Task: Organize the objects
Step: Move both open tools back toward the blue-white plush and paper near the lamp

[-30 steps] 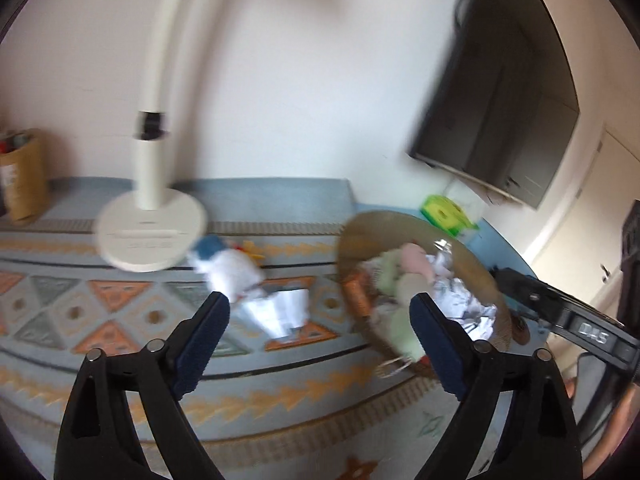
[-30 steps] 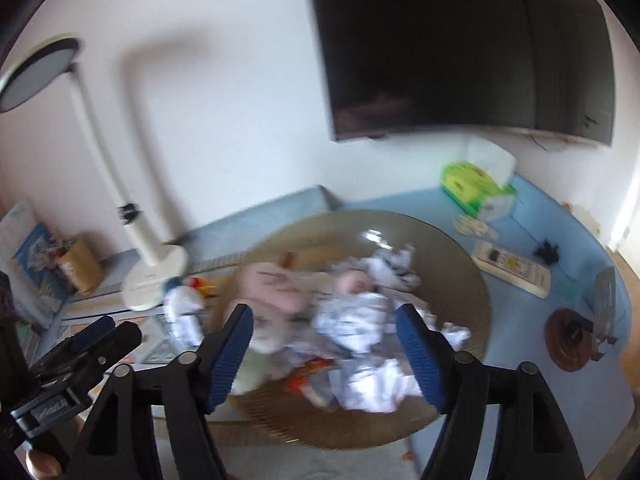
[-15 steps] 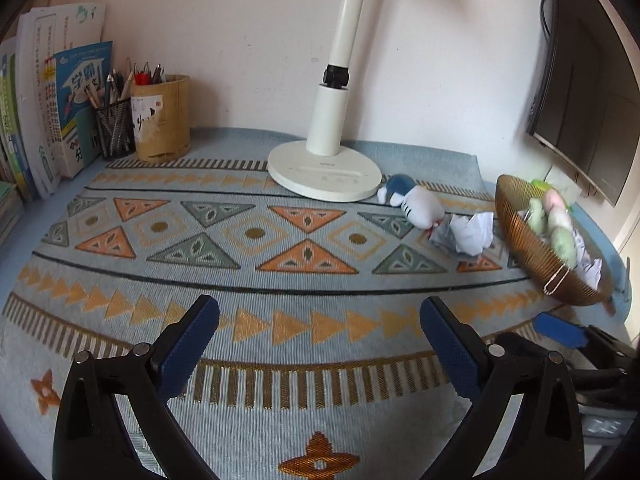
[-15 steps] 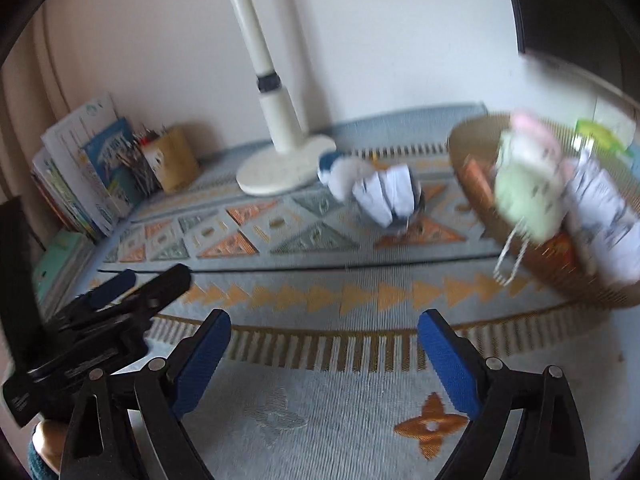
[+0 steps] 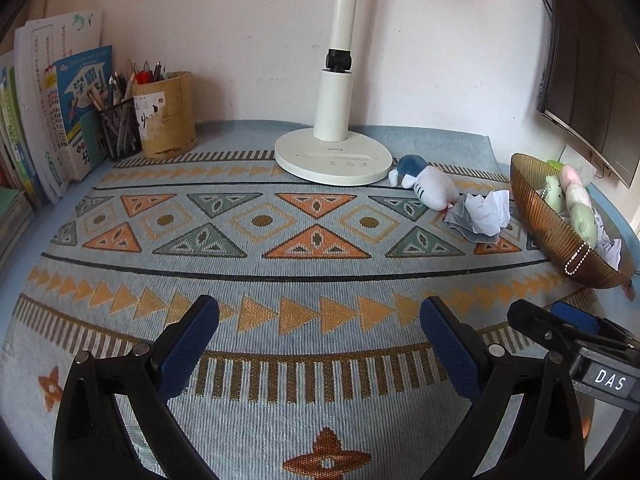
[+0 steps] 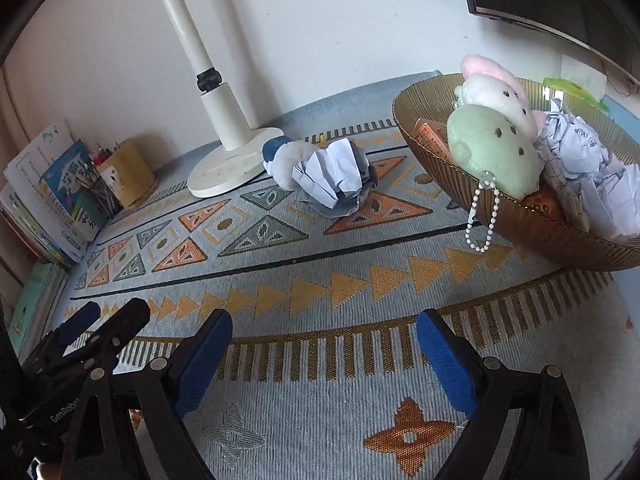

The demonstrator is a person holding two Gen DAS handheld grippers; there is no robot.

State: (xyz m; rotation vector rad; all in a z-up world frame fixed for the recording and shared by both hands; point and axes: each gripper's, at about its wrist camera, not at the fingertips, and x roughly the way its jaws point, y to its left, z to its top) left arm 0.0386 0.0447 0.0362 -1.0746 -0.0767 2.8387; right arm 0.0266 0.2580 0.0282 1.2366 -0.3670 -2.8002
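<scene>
A brown ribbed bowl [image 5: 536, 216] [image 6: 424, 144] at the right holds a green plush toy [image 6: 492, 152], a pink and white plush [image 6: 496, 84] and crumpled papers [image 6: 576, 148]. A crumpled white paper ball [image 5: 486, 212] [image 6: 328, 172] lies on a grey scrap on the patterned mat, beside a blue and white plush [image 5: 424, 182] [image 6: 280, 156]. My left gripper [image 5: 316, 340] is open and empty over the near mat. My right gripper [image 6: 324, 348] is open and empty, low at the front; it also shows in the left wrist view [image 5: 560, 328].
A white lamp base [image 5: 334, 158] [image 6: 236, 164] stands at the back. A bamboo pen holder [image 5: 166, 116], a mesh pencil cup [image 5: 118, 128] and upright books [image 5: 60, 100] fill the back left. A dark monitor [image 5: 596, 60] hangs at the right.
Both grippers have dropped back and low over the mat's near edge, away from the bowl. A second ago both views were blurred and close to the bowl. Jaws stay open.
</scene>
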